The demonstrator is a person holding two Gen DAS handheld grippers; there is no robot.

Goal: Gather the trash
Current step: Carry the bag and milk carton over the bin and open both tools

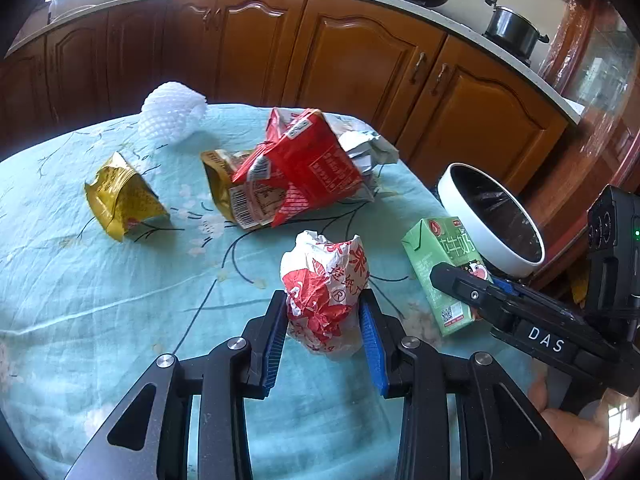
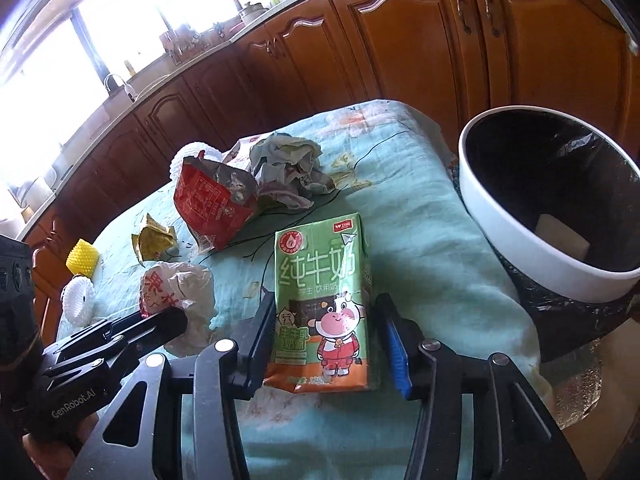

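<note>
A crumpled red-and-white wrapper (image 1: 324, 292) lies on the teal tablecloth between the fingers of my left gripper (image 1: 325, 304); the blue pads touch its sides, so the gripper is shut on it. It also shows in the right wrist view (image 2: 176, 292). A green milk carton (image 2: 324, 304) lies flat between the fingers of my right gripper (image 2: 324, 316), with a gap on each side, so that gripper is open. The carton also shows in the left wrist view (image 1: 440, 264). A white bin (image 2: 520, 208) with a black liner stands just beyond the table's right edge.
On the tablecloth (image 1: 100, 300) lie a red snack bag (image 1: 304, 168), a yellow wrapper (image 1: 120, 200), crumpled paper (image 2: 288, 168) and white foam netting (image 1: 172, 112). A yellow foam net (image 2: 82, 256) sits at the left edge. Wooden cabinets (image 1: 360, 60) stand behind.
</note>
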